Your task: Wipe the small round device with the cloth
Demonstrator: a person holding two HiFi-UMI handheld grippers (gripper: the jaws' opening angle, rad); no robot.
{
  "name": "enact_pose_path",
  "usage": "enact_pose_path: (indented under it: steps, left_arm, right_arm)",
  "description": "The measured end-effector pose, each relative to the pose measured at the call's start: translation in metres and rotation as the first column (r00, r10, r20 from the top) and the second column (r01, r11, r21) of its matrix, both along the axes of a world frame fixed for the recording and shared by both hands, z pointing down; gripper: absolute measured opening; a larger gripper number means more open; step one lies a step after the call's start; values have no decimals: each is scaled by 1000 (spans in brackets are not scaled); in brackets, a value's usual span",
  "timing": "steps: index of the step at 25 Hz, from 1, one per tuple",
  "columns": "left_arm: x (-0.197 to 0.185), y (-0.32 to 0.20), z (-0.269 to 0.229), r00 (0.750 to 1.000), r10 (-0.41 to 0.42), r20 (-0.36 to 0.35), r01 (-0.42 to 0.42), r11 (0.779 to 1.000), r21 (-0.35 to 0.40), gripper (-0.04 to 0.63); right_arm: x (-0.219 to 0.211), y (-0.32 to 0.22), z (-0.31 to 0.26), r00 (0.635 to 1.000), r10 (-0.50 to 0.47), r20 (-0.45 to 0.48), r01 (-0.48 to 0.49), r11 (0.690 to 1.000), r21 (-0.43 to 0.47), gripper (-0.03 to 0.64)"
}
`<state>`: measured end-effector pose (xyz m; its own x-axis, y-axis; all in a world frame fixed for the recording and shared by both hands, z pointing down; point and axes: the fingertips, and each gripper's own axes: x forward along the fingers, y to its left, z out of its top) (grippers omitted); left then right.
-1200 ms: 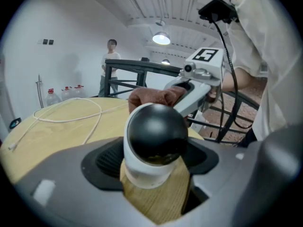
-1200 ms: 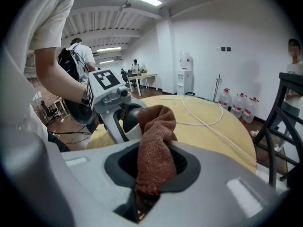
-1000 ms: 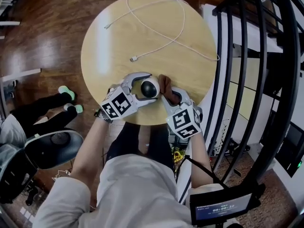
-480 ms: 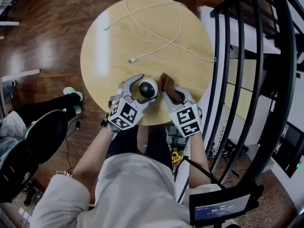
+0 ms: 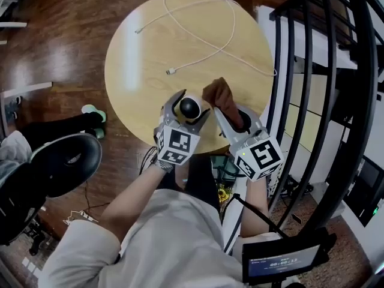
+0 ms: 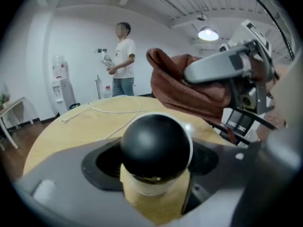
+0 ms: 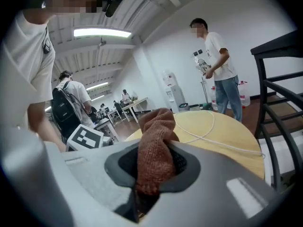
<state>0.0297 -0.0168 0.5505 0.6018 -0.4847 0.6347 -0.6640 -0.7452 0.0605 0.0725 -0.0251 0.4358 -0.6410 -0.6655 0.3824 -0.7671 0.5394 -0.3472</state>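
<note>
Head view, device: the small round black-and-white device (image 5: 190, 107) is showing at the round wooden table's (image 5: 144, 47) near edge, between the left gripper's (image 5: 192, 102) jaws.
Left gripper view, jaws: they are clamping the device's sides (having just been closing slightly).
Right gripper view, cloth: the right gripper (image 7: 158, 167) is pinching the bunched rust-brown knitted cloth (image 7: 156, 131) tightly.

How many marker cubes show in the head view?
2. One cube on the left gripper, whose fingers have just closed further around the small round device; the other cube on the right gripper, gripping the cloth.
</note>
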Motion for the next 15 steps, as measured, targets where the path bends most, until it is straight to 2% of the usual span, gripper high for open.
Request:
enact_pose_path:
  steps: [2, 4, 6, 7, 9, 11, 12, 13, 15]
  left_arm:
    - [2, 0, -2, 997, 73, 2, -73, 997, 26, 379]
    - [0, 3, -5, 986, 165, -25, -163, 985, 50, 376]
    - [1, 10, -8, 954, 288, -81, -284, 957, 58, 376]
    - [1, 15, -9, 926, 361, -108, -357, 932, 60, 376]
    - [1, 26, -10, 853, 506, -132, -501, 863, 69, 376]
    - [-1, 34, -10, 782, 615, -103, -609, 788, 88, 376]
    - [-1, 36, -9, 757, 647, -87, -641, 762, 94, 376]
    - [0, 37, -10, 742, 665, -79, -658, 746, 97, 376]
    - [0, 39, -10, 735, 674, -73, -668, 738, 95, 376]
  right_arm:
    - [-9, 0, -7, 999, -52, -5, 52, 999, 14, 67]
    - [-19, 3, -12, 992, -121, -20, 122, 992, 26, 66]
    - [-29, 9, -14, 978, -204, -50, 206, 978, 36, 66]
    - [-34, 13, -14, 967, -245, -69, 248, 968, 37, 66]
    - [-41, 18, -11, 943, -315, -109, 320, 947, 29, 66]
    - [-46, 23, -4, 922, -359, -146, 364, 932, 5, 66]
    - [-49, 26, 1, 910, -378, -168, 382, 924, -8, 66]
    - [-51, 30, 6, 895, -400, -197, 404, 915, -22, 66]
    - [-58, 39, 18, 854, -448, -263, 450, 891, -56, 66]
